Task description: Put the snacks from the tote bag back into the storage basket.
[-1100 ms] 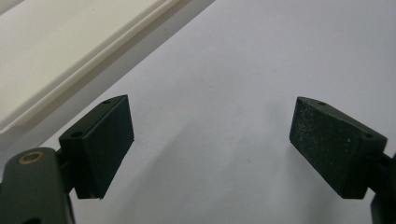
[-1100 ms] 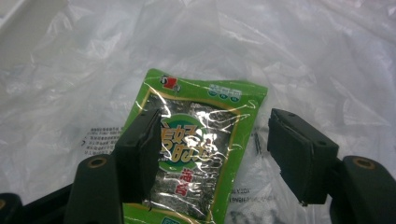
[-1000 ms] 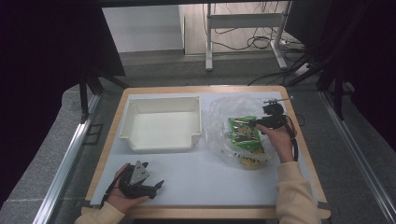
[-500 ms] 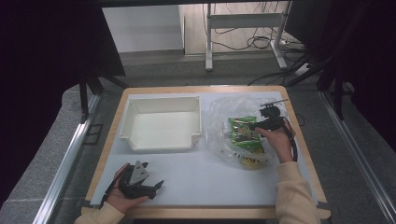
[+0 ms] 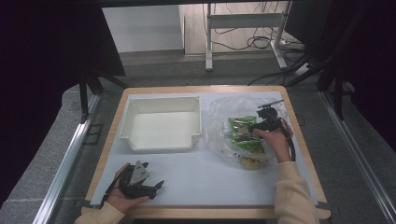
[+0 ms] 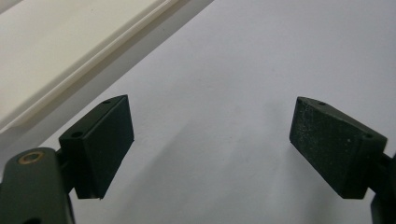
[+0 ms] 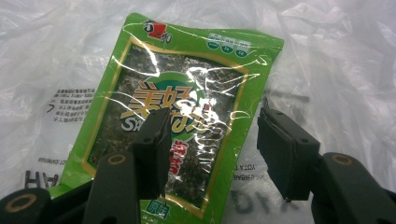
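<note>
A green seaweed snack packet [image 5: 243, 133] [image 7: 173, 102] lies inside a crumpled clear plastic bag [image 5: 224, 112] [image 7: 327, 56] on the right of the table. My right gripper [image 5: 254, 126] [image 7: 212, 114] hovers just over the packet. Its jaws have just been closing and stand partly open, straddling the packet's right half without pressing on it. My left gripper [image 5: 153, 174] [image 6: 210, 100] rests on the white table sheet at the front left, open, with nothing between its fingers.
An empty white tray [image 5: 161, 99] [image 6: 70, 70] stands at the back left of the wooden-edged table [image 5: 205, 212]. Something yellow [image 5: 250, 162] lies in the bag below the packet. Table legs and cables are beyond the far edge.
My right gripper has edged slightly toward the packet. The left hand has not moved.
</note>
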The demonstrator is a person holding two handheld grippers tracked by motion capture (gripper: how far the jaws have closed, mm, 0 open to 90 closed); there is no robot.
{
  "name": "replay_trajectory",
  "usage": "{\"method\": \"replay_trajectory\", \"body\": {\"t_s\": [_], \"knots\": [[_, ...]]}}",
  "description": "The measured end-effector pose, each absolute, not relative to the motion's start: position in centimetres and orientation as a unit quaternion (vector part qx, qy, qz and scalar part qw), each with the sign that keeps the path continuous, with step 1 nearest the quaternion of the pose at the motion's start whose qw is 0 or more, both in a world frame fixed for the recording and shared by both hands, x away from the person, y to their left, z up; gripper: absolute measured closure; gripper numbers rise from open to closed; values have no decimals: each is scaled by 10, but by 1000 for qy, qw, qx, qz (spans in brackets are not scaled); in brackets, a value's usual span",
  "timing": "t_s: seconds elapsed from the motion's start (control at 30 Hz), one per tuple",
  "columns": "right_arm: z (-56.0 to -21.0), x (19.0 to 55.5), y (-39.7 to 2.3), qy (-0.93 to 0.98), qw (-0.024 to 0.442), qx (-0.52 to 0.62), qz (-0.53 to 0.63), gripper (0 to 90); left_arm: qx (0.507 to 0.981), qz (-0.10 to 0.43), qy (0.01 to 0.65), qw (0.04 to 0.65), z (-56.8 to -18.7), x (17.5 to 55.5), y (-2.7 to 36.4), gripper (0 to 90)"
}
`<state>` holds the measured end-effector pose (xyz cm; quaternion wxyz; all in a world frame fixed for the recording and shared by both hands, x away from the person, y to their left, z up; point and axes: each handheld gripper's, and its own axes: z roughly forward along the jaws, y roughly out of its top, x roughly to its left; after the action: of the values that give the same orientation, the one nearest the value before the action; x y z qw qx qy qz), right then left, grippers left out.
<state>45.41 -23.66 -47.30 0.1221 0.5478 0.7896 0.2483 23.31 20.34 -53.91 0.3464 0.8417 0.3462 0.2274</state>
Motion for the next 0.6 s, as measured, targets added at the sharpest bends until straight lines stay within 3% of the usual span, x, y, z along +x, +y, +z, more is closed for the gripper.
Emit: {"method": "replay_trajectory", "body": {"t_s": [0.23,0.6], "knots": [[-476,456,-237,790,121,550,242,536,842,227,346,347,-539,233,204,135],[-483,460,-239,789,125,562,213,557,842,226,346,348,-539,233,204,135]]}}
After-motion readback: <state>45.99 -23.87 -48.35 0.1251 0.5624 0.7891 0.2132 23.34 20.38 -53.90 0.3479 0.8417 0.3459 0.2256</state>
